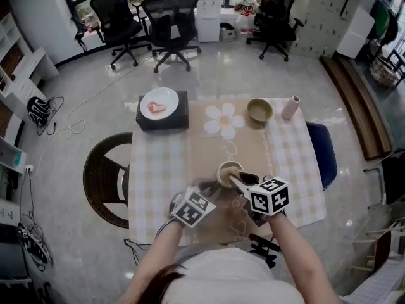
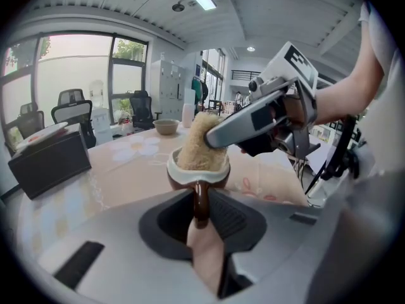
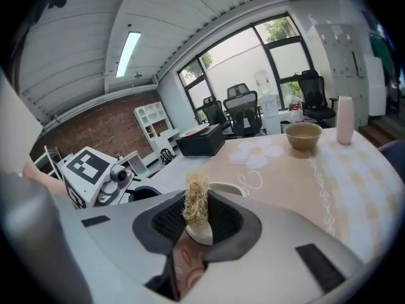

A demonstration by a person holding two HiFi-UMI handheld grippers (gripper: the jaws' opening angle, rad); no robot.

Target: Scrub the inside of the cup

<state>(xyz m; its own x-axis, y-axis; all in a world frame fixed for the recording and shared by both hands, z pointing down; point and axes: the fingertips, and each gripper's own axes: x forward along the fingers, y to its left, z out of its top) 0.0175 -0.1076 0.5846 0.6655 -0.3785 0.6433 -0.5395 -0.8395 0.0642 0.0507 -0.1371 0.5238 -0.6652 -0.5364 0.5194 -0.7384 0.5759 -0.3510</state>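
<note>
Left gripper (image 2: 201, 211) and right gripper (image 3: 196, 223): pale grey moulded shells, each with a dark recess lined by black ribbed pads (image 3: 166, 220). Each is topped by a white cube (image 1: 269, 195) bearing black square markers, with a small round lens housing (image 3: 118, 174) beside it and black cables (image 2: 342, 147) trailing off the right unit. Person: white short-sleeved top (image 1: 247, 280).

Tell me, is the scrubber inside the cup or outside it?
Inside. In the left gripper view the lower end of the scrubber sits within the rim of the cup; its top sticks out above.
</note>
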